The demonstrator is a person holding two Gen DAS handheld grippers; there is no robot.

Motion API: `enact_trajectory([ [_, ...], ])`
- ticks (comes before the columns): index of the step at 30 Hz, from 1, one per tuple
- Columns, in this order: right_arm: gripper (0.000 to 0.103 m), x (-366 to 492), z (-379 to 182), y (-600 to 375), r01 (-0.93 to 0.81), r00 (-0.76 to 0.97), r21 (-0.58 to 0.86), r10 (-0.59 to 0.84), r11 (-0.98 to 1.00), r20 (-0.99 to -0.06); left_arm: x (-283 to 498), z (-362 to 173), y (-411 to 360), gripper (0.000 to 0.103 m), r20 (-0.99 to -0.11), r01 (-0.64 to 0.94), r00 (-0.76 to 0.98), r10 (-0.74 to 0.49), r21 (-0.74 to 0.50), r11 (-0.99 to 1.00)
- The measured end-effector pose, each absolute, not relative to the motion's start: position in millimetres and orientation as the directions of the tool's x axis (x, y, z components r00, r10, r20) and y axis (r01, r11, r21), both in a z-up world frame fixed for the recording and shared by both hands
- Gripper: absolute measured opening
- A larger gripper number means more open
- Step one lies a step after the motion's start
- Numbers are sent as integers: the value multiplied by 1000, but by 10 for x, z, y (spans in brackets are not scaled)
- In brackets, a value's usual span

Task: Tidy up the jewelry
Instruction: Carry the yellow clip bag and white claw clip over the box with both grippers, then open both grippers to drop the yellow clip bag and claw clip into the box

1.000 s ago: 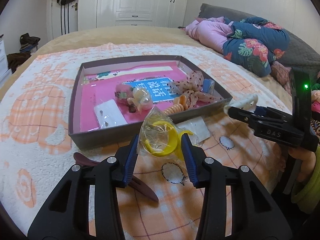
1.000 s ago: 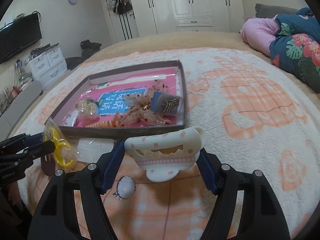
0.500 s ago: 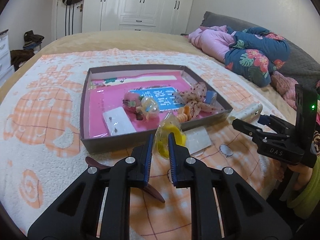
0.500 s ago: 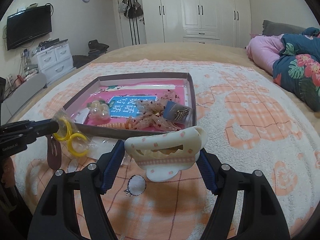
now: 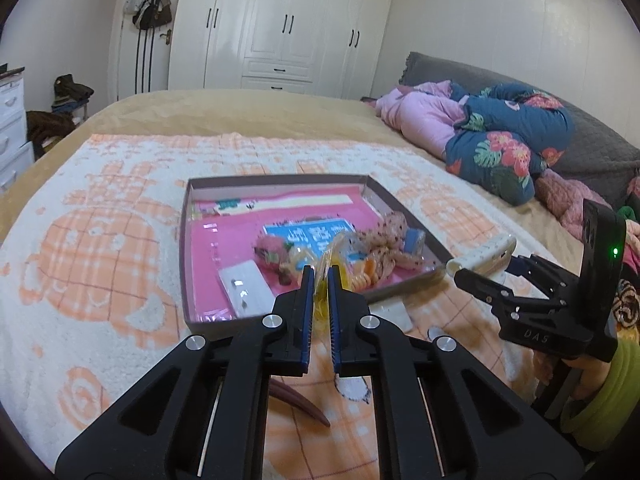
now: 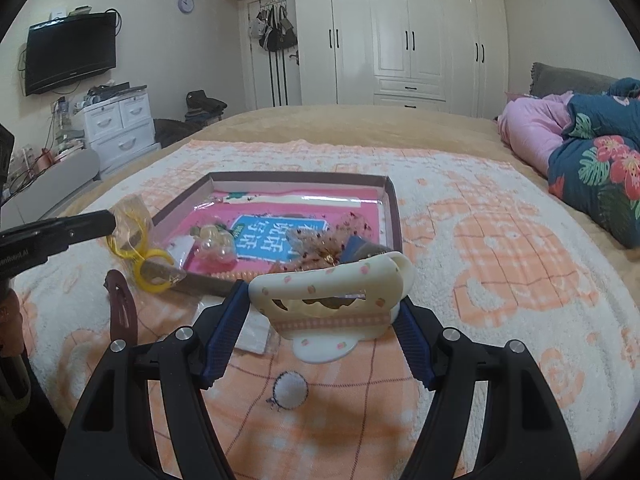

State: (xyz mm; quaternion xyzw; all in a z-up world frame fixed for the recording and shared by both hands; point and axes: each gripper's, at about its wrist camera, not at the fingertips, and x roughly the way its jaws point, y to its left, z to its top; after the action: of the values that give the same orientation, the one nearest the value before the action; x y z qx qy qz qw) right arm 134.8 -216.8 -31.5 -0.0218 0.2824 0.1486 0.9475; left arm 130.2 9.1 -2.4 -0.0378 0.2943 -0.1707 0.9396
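A: Left wrist view?
B: Left tool (image 5: 321, 280) is pinched nearly closed on the bagged yellow rings (image 5: 323, 268), held above the box (image 5: 185, 256) front edge.
A: Right wrist view?
B: Right tool (image 6: 324, 312) is half-open, gripping the cream hair clip (image 6: 332, 292). Both likely go into the box next.

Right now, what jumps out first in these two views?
The shallow brown cardboard tray with a pink lining sits mid-blanket, scattered with hair accessories. The right gripper is shut on a cream plastic hair claw with small pink dots, near the tray's front corner. The left gripper pinches a clear plastic bag of yellow rings above the tray's front wall.
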Motion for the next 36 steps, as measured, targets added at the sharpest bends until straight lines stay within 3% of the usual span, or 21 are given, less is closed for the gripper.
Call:
enact_trajectory([
  [15,68,1720,-315,-1848,-334,791,-6,277,942,-546,1758,60,256,2,-517,226,805,-290,-183,957],
  [32,69,2183,-555,-1673,-336,726,41,286,941,-625,2111,-233,632,4,-552,116,784,-282,-316,942],
  [36,77,2188,-560,-1722,-321,730,58,286,945,-621,2126,-294,678,5,-568,88,783,-253,-301,950],
])
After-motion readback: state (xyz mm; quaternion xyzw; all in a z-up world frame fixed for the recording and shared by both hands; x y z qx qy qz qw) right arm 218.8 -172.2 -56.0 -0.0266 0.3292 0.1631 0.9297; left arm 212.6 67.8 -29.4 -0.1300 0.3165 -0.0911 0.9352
